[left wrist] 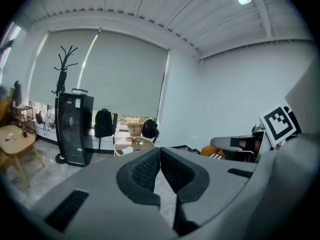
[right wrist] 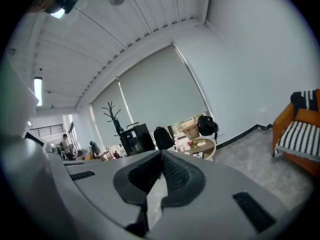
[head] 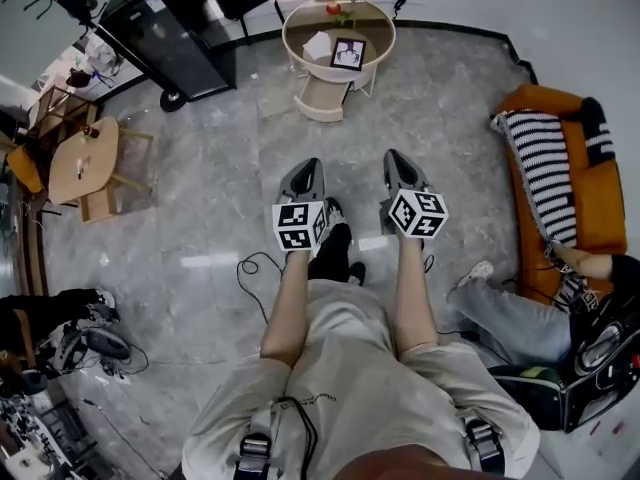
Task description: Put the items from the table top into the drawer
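Beige round table (head: 378, 26) at top centre of head view, drawer (head: 322, 98) pulled open below it, framed picture (head: 348, 54), white item (head: 317, 45) and red item (head: 335, 10) on top, print too small to read, left gripper (head: 310, 164) and right gripper (head: 393, 156) both closed on nothing, well apart from table.

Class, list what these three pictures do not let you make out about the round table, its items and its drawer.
1. Head view: the red item on the round table is too small to name.
2. Head view: the white item on it is also too small.
3. Head view: the tabletop hides the back of the drawer.
4. Left gripper view: the left tongs cover the table's lower half.
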Action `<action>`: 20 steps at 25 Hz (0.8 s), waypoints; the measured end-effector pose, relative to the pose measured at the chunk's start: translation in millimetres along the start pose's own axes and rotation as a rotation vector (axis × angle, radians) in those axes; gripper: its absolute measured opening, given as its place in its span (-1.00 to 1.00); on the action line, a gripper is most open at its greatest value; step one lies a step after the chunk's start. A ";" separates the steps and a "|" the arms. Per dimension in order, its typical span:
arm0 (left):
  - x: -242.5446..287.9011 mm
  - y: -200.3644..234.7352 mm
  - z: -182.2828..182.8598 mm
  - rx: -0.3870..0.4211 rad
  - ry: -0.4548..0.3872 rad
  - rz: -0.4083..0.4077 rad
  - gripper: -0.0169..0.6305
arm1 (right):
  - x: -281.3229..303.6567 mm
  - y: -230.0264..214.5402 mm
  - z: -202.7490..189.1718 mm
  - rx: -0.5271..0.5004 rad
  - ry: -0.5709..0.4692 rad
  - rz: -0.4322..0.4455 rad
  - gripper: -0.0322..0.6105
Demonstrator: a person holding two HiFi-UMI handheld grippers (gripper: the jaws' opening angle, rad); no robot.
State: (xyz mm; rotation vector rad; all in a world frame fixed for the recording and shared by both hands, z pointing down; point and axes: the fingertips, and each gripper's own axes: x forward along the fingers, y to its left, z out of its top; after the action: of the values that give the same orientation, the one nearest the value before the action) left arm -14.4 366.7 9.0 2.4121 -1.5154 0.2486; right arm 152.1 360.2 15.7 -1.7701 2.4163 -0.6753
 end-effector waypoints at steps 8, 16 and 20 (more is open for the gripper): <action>131.7 77.8 40.4 -0.053 -0.002 0.041 -0.88 | 131.9 -16.1 40.9 -0.082 0.122 0.175 -0.80; 238.3 178.2 112.1 -0.078 -0.058 0.019 -0.88 | 274.8 -40.8 106.2 -0.129 0.174 0.127 -0.80; 271.7 217.2 89.7 -0.172 -0.008 0.004 -0.88 | 323.4 -52.4 104.2 -0.163 0.196 0.115 -0.80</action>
State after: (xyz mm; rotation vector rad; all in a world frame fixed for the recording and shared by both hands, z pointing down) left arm -92.2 17.0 34.7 2.2789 -1.4802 0.1048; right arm 123.1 17.8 6.0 -1.6734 2.7515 -0.6872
